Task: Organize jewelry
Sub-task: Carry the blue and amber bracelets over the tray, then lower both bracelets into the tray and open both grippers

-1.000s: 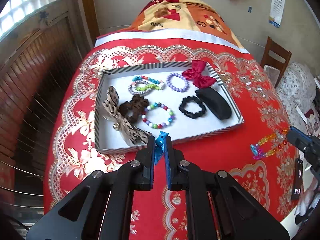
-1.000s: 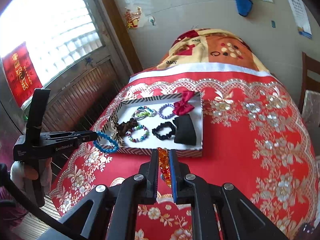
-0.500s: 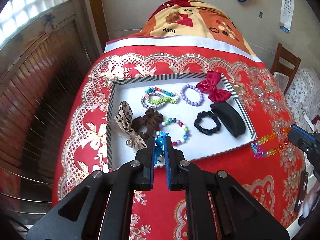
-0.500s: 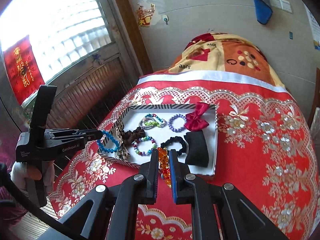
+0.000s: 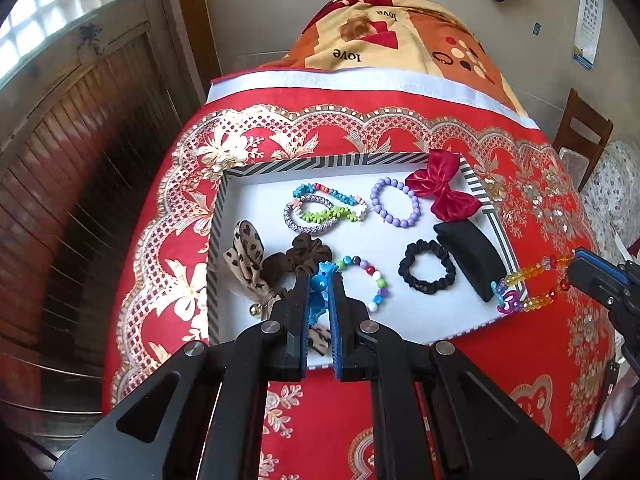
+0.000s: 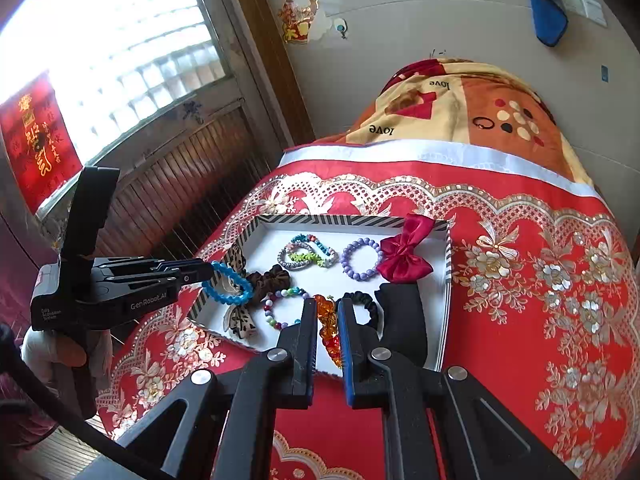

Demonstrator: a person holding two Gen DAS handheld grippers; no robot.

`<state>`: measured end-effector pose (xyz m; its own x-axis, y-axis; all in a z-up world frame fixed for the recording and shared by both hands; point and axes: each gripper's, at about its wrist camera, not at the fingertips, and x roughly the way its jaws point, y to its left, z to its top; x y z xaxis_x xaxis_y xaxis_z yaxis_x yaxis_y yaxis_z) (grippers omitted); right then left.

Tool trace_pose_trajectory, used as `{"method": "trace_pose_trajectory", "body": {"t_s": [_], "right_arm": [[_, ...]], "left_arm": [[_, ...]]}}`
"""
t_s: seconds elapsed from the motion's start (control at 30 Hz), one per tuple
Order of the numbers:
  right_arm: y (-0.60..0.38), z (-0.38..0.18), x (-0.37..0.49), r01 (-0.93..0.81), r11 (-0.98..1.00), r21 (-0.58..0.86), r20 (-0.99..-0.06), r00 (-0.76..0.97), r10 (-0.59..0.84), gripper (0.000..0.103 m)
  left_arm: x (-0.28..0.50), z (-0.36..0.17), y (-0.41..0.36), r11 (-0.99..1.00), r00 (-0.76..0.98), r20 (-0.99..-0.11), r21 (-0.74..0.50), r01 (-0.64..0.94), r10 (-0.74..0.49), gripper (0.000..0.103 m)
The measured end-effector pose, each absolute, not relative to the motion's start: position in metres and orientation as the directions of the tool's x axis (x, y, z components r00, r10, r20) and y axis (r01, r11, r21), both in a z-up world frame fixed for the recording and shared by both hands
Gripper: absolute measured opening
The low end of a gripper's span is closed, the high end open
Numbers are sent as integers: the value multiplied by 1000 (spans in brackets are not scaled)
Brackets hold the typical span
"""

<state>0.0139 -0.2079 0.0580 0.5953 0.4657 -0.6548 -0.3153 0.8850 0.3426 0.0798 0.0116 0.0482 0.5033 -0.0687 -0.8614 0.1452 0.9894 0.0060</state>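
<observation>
A white tray with a striped rim (image 5: 320,159) (image 6: 344,221) lies on the red patterned cloth and holds several bracelets, scrunchies and bows. My left gripper (image 5: 319,280) is shut on a blue bead bracelet (image 6: 227,283), held over the tray's near left part, above the leopard bow (image 5: 245,257). My right gripper (image 6: 327,305) is shut on an orange and red bead bracelet (image 5: 530,287) (image 6: 329,324), held over the tray's near right corner beside the black clip (image 5: 472,258).
The tray also holds a red satin bow (image 5: 442,190), a purple bead bracelet (image 5: 394,208), a black scrunchie (image 5: 426,272), a brown scrunchie (image 5: 298,260) and a multicolour bead bracelet (image 5: 370,280). A folded blanket (image 5: 400,40) lies behind. A wooden chair (image 5: 582,136) stands at right.
Both grippers have moved forward toward the tray with their bracelets; the left one now hangs over the tray's near edge, and the right bracelet now overlaps the tray's near right corner.
</observation>
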Motion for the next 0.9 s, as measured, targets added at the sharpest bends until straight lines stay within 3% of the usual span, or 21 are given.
{"method": "trace_pose_trajectory", "body": {"t_s": [0.67, 0.9], "right_arm": [[-179, 37, 67, -361, 852, 378, -676, 521, 521, 9], [-153, 15, 102, -380, 803, 458, -669, 447, 593, 9]], "left_arm": [[150, 29, 12, 993, 456, -885, -52, 102, -93, 7], [188, 12, 27, 997, 435, -897, -65, 38, -74, 7]]}}
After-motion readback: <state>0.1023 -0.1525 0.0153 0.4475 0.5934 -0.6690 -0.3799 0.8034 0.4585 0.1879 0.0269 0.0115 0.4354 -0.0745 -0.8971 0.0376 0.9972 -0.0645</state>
